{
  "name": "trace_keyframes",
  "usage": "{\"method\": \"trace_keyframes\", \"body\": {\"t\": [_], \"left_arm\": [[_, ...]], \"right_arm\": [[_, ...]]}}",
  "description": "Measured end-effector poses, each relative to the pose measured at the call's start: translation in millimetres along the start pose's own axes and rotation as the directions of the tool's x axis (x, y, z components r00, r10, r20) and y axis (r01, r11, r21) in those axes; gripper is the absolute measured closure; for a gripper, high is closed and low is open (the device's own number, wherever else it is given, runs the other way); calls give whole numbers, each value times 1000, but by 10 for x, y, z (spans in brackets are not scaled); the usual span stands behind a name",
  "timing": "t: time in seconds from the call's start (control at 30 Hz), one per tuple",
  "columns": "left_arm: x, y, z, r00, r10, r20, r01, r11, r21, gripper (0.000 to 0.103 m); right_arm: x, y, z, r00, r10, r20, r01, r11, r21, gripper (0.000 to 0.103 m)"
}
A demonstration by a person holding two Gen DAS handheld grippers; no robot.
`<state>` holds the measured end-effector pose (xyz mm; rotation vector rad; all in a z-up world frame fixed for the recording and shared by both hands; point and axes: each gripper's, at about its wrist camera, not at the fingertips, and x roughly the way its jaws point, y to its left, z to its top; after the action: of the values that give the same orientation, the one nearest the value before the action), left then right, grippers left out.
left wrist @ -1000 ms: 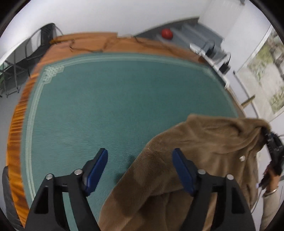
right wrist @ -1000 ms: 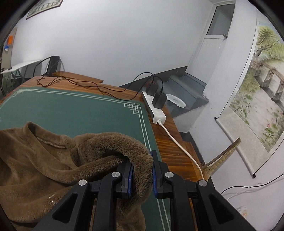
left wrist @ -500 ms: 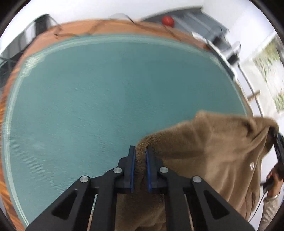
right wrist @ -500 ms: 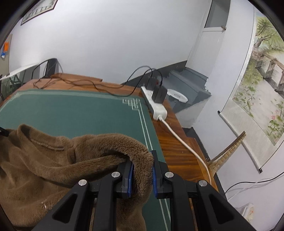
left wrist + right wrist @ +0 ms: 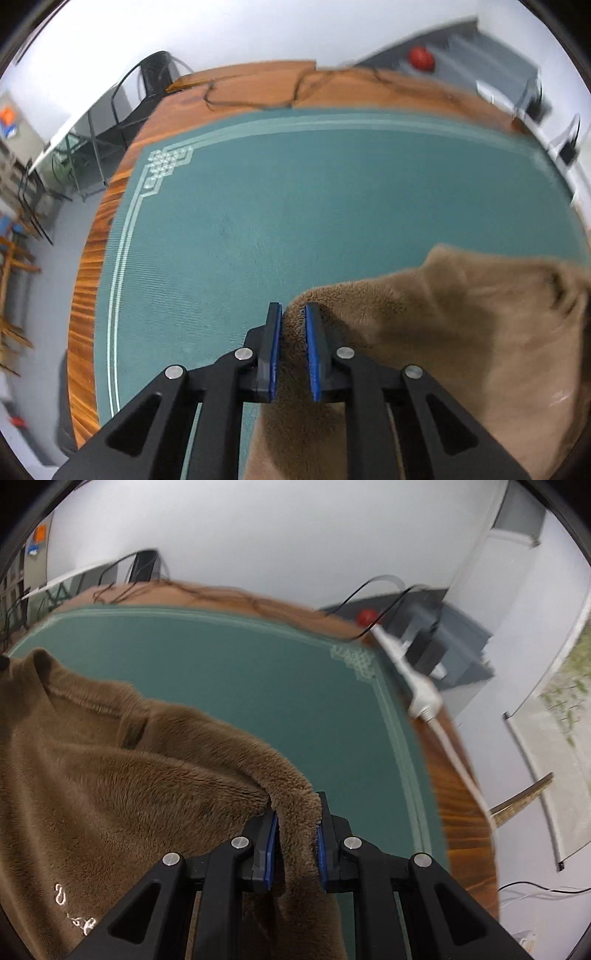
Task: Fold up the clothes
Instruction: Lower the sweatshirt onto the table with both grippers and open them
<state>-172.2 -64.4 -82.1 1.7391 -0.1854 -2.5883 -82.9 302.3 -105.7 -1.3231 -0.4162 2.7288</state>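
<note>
A brown fleece garment hangs between my two grippers over a green mat on a wooden table. My left gripper is shut on one edge of the fleece, which falls away to the right and below. In the right wrist view my right gripper is shut on another edge of the same fleece, which spreads to the left with small white embroidery showing. The lower part of the garment is hidden under the grippers.
The mat has a pale border. A white power strip with black plugs and cables lies on the table's right edge. Black cables lie on the far wood. A chair stands beyond the far left corner.
My left gripper closed on the fleece edge a second ago and has since lifted and tilted up. My right gripper has lifted and tilted down, so more mat shows; the fleece is raised.
</note>
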Motion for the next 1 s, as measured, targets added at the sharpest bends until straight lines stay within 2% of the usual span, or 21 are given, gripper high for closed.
{"method": "trace_keyframes", "body": {"t": [0.07,0.1,0.13,0.17,0.2,0.3,0.4,0.5,0.57,0.67,0.73,0.8,0.93,1.0], "left_arm": [[50,-30,-60,1000,-4,-11,4,1000,2,76],[42,2,-83,1000,-9,-12,9,1000,-8,68],[31,31,-96,1000,-12,-12,12,1000,-22,59],[25,62,-99,1000,-20,-12,20,999,-39,55],[19,98,-98,999,-31,-12,30,998,-58,50],[23,157,-84,999,-51,-14,50,995,-85,45],[42,126,-97,999,-46,-14,45,996,-76,41],[56,123,-102,999,-42,-5,41,996,-77,37],[75,153,-105,999,-46,-2,45,995,-88,33],[140,257,-101,998,-62,-3,62,991,-123,23],[161,306,-113,996,-89,0,88,986,-141,23],[158,325,-125,994,-108,4,107,983,-151,22],[120,264,-146,995,-102,15,103,986,-133,20],[112,234,-162,995,-93,28,96,987,-126,18]], "right_arm": [[-19,-83,23,999,32,-12,-32,998,49,79],[-32,-129,35,999,49,-17,-48,996,75,67],[-44,-175,47,998,66,-21,-63,993,102,40],[-79,-203,57,998,60,-13,-58,991,118,28],[-138,-217,71,999,46,8,-47,991,126,21],[-309,-153,186,995,70,71,-78,990,120,21],[-358,45,325,989,112,93,-119,990,72,21],[-278,382,440,983,172,64,-171,985,-19,21],[-126,596,493,984,180,12,-179,982,-68,21],[147,755,528,977,193,-92,-200,977,-74,21],[262,823,541,982,137,-131,-150,985,-89,21],[308,815,603,989,83,-122,-93,992,-81,21],[392,788,759,996,-18,-89,12,998,-61,21],[439,824,881,997,-40,-73,35,997,-67,21]]}}
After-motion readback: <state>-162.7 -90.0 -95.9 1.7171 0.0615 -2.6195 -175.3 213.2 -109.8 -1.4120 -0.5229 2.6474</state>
